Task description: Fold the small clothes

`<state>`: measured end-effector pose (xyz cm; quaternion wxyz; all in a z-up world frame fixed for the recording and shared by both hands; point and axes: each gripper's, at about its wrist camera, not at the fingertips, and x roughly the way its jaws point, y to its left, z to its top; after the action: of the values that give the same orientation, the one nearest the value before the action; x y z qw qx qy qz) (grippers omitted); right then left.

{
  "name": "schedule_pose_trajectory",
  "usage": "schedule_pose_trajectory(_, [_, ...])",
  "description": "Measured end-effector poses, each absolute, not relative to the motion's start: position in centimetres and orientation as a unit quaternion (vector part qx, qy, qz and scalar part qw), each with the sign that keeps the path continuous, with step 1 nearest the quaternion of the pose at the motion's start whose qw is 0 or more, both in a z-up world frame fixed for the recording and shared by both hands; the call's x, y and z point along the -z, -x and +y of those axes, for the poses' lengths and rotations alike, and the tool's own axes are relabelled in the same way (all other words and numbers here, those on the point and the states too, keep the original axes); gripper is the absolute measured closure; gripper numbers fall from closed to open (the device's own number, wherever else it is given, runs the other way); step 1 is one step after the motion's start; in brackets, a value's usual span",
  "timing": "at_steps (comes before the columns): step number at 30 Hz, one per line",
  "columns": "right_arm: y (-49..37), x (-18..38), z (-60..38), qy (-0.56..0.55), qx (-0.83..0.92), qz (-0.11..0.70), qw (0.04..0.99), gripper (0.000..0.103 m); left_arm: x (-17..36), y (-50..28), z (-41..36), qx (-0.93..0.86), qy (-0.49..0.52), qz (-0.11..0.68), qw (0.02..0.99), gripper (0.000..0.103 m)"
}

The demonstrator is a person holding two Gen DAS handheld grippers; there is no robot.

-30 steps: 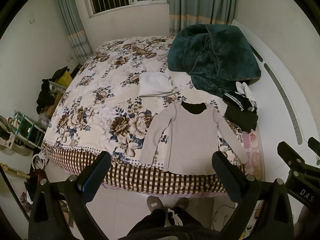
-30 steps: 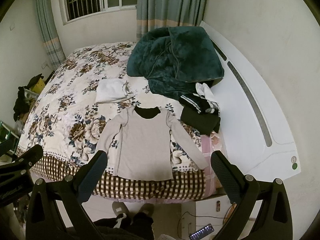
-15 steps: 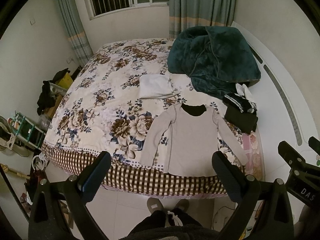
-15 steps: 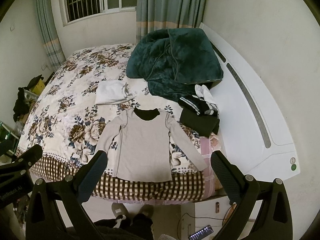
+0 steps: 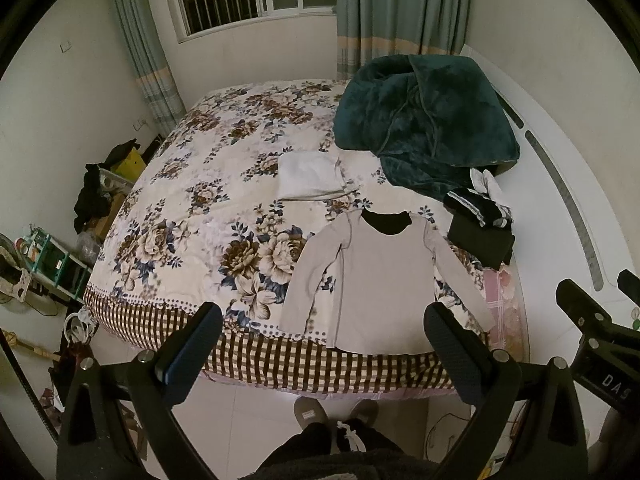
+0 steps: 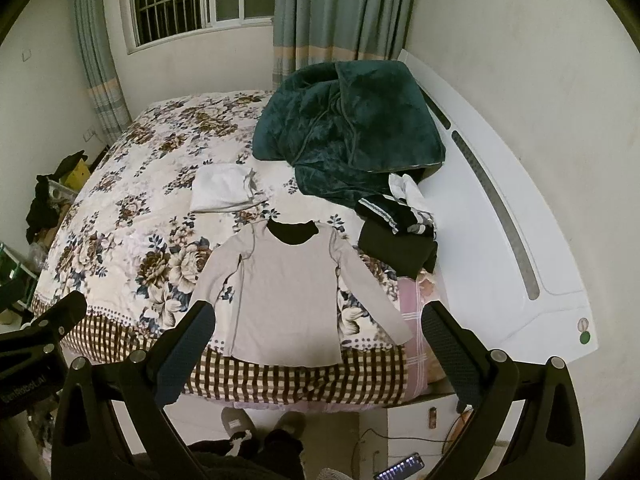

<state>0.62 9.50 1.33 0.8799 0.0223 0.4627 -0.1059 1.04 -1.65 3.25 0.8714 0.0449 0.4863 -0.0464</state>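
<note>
A beige long-sleeved shirt (image 5: 380, 284) lies flat and face up on the near edge of the floral bed (image 5: 208, 216), sleeves spread, hem at the checked border. It also shows in the right wrist view (image 6: 284, 292). My left gripper (image 5: 320, 340) is open and empty, held high above the floor in front of the bed. My right gripper (image 6: 316, 340) is open and empty too, beside it. Neither touches the shirt.
A folded white garment (image 5: 310, 176) lies beyond the shirt. A dark green blanket (image 5: 420, 120) is heaped by the white headboard (image 6: 500, 208). A pile of black and white clothes (image 5: 480, 224) sits right of the shirt. Clutter (image 5: 52, 256) stands by the left wall. My feet (image 5: 336, 412) show below.
Both grippers have risen or drawn back slightly, so the bed sits a little lower in view. The shirt has not moved.
</note>
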Motion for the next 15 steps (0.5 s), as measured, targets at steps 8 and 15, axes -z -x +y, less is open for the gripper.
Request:
schedule_pose_trajectory(8, [-0.77, -1.62, 9.41, -0.02, 0.107, 0.459, 0.882, 0.0, -3.15, -0.83, -1.53, 0.047, -0.043, 0.482, 0.874, 0.0])
schedule_pose_trajectory(15, [-0.59, -1.59, 9.57, -0.02, 0.107, 0.458, 0.882, 0.0, -3.21, -0.78, -1.49, 0.045, -0.042, 0.478, 0.876, 0.0])
